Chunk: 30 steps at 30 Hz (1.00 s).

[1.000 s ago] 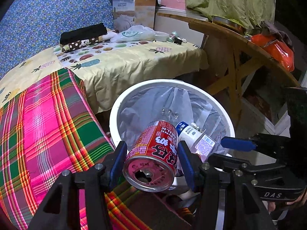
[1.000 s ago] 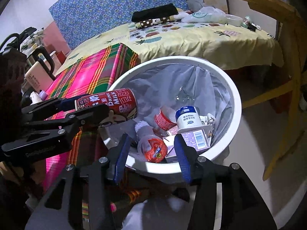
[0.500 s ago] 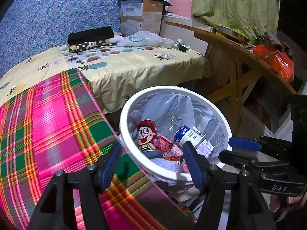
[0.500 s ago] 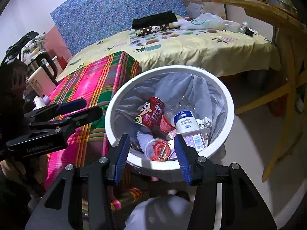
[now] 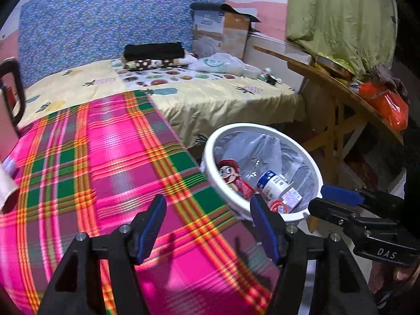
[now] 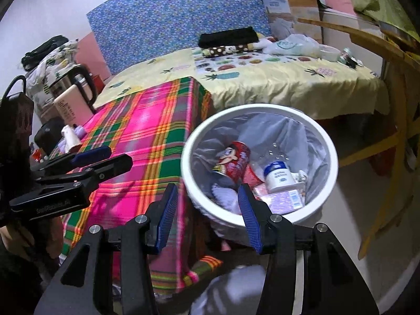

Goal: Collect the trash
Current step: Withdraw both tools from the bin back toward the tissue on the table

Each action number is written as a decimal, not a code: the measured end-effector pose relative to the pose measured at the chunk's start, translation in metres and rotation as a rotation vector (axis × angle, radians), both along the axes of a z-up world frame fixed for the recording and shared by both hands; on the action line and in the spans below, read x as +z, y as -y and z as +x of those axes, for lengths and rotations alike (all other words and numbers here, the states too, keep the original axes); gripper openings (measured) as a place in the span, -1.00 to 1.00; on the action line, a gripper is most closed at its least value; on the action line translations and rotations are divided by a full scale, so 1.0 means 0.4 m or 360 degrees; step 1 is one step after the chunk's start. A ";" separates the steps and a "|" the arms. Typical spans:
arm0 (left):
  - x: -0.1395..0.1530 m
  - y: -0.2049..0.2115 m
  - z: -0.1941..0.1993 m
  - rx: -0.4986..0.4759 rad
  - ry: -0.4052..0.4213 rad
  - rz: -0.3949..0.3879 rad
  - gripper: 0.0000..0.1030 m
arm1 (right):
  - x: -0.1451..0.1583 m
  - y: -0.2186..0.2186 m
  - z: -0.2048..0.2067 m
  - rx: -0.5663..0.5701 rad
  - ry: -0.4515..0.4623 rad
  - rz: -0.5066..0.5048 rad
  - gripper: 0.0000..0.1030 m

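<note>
Now red can (image 6: 232, 161) in bin (image 6: 325, 141); beyond empty fingers (image 6: 168, 211)

A bin (image 6: 262, 110) stands on the floor just right of a cloth-covered table (image 5: 105, 162). In the bin lie a can (image 6: 233, 158) on the left, a small bottle (image 6: 277, 174) to its right and a carton (image 6: 284, 199) nearer. Beyond the table and bin stretches a bed (image 5: 210, 94). On its far side lie folded clothes (image 5: 153, 51), with a plastic bag (image 5: 218, 63) to their right. A cardboard box (image 5: 223, 34) stands behind the bag. A wooden table (image 5: 338, 86) stands right of the bed.
</note>
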State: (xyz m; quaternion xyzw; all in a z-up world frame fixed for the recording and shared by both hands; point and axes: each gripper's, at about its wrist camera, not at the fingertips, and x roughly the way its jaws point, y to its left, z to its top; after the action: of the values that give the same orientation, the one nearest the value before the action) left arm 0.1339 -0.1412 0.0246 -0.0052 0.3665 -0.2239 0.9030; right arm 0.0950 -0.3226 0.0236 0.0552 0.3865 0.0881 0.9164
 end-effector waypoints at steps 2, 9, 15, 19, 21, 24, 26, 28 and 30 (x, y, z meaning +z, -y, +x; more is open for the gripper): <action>0.001 -0.020 -0.011 0.0036 0.0000 0.0001 0.32 | 0.004 -0.018 -0.005 0.0028 0.0008 0.0001 -0.05; 0.001 -0.094 -0.046 0.0156 0.0003 -0.0013 0.32 | 0.010 -0.070 -0.007 0.0109 0.0020 0.0018 -0.05; -0.001 -0.153 -0.062 0.0247 0.0010 -0.0019 0.32 | 0.011 -0.111 -0.008 0.0165 0.0028 0.0046 -0.05; -0.004 -0.183 -0.072 0.0291 0.0021 -0.0021 0.32 | 0.009 -0.138 -0.007 0.0201 0.0018 0.0045 -0.05; -0.007 -0.197 -0.076 0.0312 0.0023 -0.0023 0.32 | 0.008 -0.154 -0.005 0.0233 0.0016 0.0037 -0.05; -0.009 -0.217 -0.081 0.0337 0.0022 -0.0024 0.32 | 0.009 -0.173 -0.003 0.0268 0.0016 0.0048 -0.05; -0.013 -0.235 -0.084 0.0355 0.0020 -0.0027 0.32 | 0.006 -0.184 0.003 0.0289 0.0002 0.0058 -0.05; -0.017 -0.250 -0.086 0.0376 0.0015 -0.0028 0.32 | 0.004 -0.194 0.005 0.0298 0.0007 0.0049 -0.05; -0.023 -0.268 -0.088 0.0398 0.0006 -0.0031 0.32 | 0.003 -0.206 0.007 0.0319 0.0012 0.0048 -0.05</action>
State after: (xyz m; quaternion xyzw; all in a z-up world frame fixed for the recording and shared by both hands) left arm 0.0987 -0.0340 0.0154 -0.0592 0.3591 -0.1133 0.9245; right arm 0.0979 -0.2401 0.0247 0.0297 0.3853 0.1852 0.9035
